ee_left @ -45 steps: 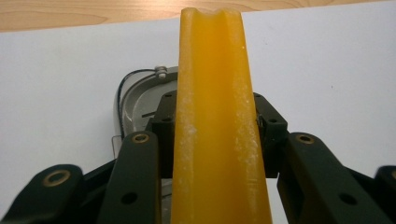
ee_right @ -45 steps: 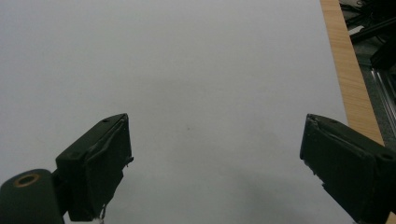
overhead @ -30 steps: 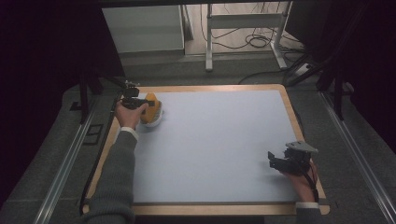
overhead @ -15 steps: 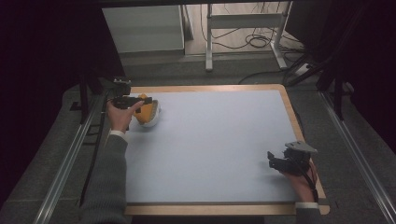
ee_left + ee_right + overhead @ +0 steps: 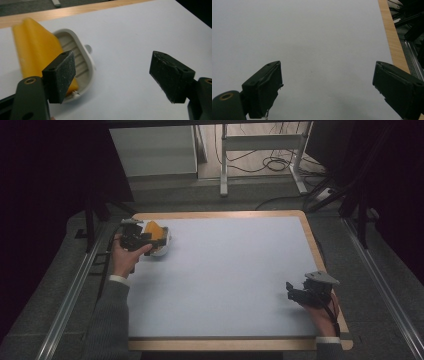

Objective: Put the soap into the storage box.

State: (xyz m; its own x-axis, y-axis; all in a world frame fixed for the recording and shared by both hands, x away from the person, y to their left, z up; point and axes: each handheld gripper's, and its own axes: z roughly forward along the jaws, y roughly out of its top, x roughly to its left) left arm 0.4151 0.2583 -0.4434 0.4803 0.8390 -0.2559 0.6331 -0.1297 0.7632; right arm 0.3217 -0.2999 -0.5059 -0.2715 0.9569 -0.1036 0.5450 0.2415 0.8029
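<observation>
Currently left gripper (image 5: 150,238) at far left corner of surface (image 5: 225,275), jaws spread wide after just opening then easing slightly closed, nothing between them; white dish (image 5: 85,67) with yellow-orange sponge-like piece (image 5: 35,47) in it sits on surface just beside left jaw, free of both pads; right gripper (image 5: 295,292) near front right edge, well apart from dish, jaws spread, empty, over bare surface.

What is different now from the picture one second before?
The left gripper has let go of the yellow-and-white object: its jaws have just been opening, nothing between them, and it drew back toward the table's left edge. The object and the right gripper, open, stayed put.
</observation>
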